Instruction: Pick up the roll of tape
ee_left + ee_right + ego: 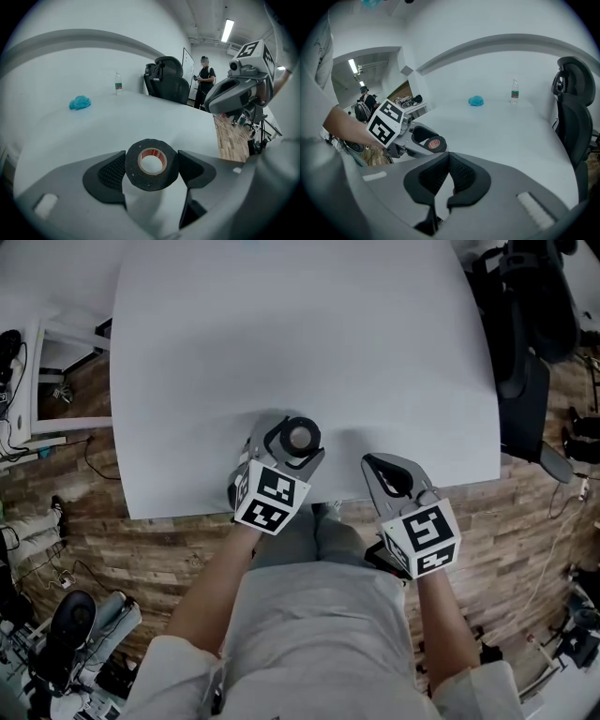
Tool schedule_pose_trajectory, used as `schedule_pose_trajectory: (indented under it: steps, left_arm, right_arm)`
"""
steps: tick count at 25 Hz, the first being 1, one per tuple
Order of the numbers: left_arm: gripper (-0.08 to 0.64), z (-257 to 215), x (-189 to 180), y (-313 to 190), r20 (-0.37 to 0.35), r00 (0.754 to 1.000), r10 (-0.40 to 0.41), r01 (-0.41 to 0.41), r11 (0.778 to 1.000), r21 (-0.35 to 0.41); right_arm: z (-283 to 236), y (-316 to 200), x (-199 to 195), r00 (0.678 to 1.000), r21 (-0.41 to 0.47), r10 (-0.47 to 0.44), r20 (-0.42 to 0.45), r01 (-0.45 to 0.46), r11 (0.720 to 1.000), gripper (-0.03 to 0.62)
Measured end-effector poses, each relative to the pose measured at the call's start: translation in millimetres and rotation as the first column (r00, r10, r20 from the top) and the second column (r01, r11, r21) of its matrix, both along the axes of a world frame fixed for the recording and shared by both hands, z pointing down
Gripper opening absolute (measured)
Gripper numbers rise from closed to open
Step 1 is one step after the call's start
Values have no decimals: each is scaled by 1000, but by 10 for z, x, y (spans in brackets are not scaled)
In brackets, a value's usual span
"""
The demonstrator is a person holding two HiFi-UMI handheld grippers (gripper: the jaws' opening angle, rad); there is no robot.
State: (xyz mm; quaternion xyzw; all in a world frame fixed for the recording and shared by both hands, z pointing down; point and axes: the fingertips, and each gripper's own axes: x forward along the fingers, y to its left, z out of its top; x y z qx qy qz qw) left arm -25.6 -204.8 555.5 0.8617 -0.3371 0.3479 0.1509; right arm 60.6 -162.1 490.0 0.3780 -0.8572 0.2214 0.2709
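Note:
The roll of black tape (151, 180), with a red-printed inner core, sits upright between the two pads of my left gripper (151, 165), which is shut on its outer sides. In the head view the tape (301, 437) and left gripper (287, 442) are over the white table's (300, 334) near edge. From the right gripper view the same roll (434, 144) shows in the left gripper's jaws. My right gripper (382, 471) hangs to the right of it, just off the table's near edge, its pads (459, 174) together with nothing between them.
A crumpled blue cloth (80, 102) and a small water bottle (118, 84) stand at the table's far side. A black office chair (525, 334) is at the right edge of the table. A person (205, 79) stands in the background. Cables lie on the wooden floor (525, 521).

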Motion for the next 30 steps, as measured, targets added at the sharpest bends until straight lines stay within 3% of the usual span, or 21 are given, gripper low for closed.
schedule_pose_trajectory:
  steps: [14, 30]
  left_arm:
    - [367, -314, 235, 255, -2, 1000, -13, 13, 999, 34]
    - [367, -676, 218, 723, -15, 1000, -18, 18, 999, 44]
  right_arm:
    - [-175, 222, 282, 1000, 46, -25, -6, 25, 999, 6]
    - [-473, 427, 269, 999, 101, -51, -17, 53, 994, 6]
